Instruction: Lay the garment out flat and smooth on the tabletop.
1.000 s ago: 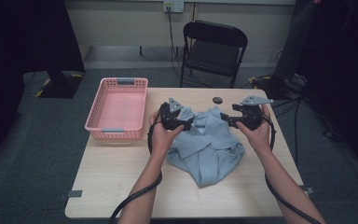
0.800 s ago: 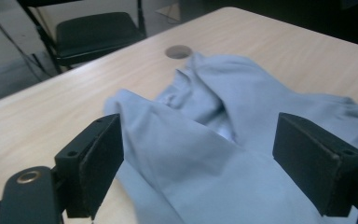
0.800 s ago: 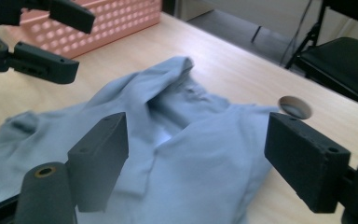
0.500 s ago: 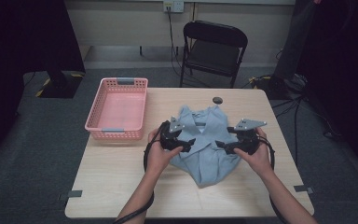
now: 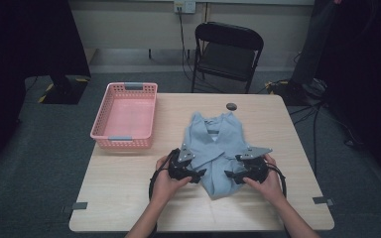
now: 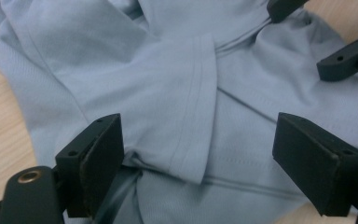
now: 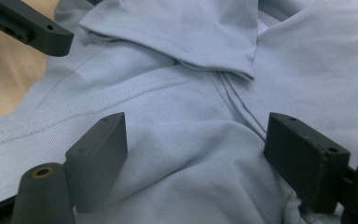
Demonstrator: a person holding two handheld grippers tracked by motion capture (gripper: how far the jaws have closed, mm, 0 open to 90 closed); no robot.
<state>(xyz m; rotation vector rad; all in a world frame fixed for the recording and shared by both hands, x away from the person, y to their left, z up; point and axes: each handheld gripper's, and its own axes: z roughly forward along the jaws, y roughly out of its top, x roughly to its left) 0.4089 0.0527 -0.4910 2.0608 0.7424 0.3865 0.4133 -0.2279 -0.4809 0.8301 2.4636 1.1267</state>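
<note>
A light blue shirt (image 5: 218, 148) lies folded lengthwise near the middle of the wooden table (image 5: 129, 198), its collar end pointing toward the far edge and its narrower end toward the person. All else can be placed from this shirt. The left gripper (image 5: 194, 173) sits at the shirt's near left edge, held in the person's left hand (image 5: 166, 181), and the right gripper (image 5: 230, 174) sits at its near right edge, held in the right hand (image 5: 267, 179); the two point toward each other across the cloth. In the left gripper view the left gripper's (image 6: 198, 154) jaws stand wide apart, with a folded sleeve hem (image 6: 200, 107) of the shirt (image 6: 135, 56) lying between them and nothing pinched. In the right gripper view the right gripper's (image 7: 193, 154) jaws are likewise spread over the shirt (image 7: 177, 140), with cloth under and between them but not clamped. Each gripper view also catches the tips of the other gripper's jaws at the far side of the shirt. To the shirt's left, well apart from it, a pink plastic basket (image 5: 125, 116) stands on the table. Just beyond the collar end lies a small dark round object (image 5: 231, 106), too small to identify. Farther beyond the shirt, past the table's far edge, a black folding chair (image 5: 226, 52) stands on the floor.
</note>
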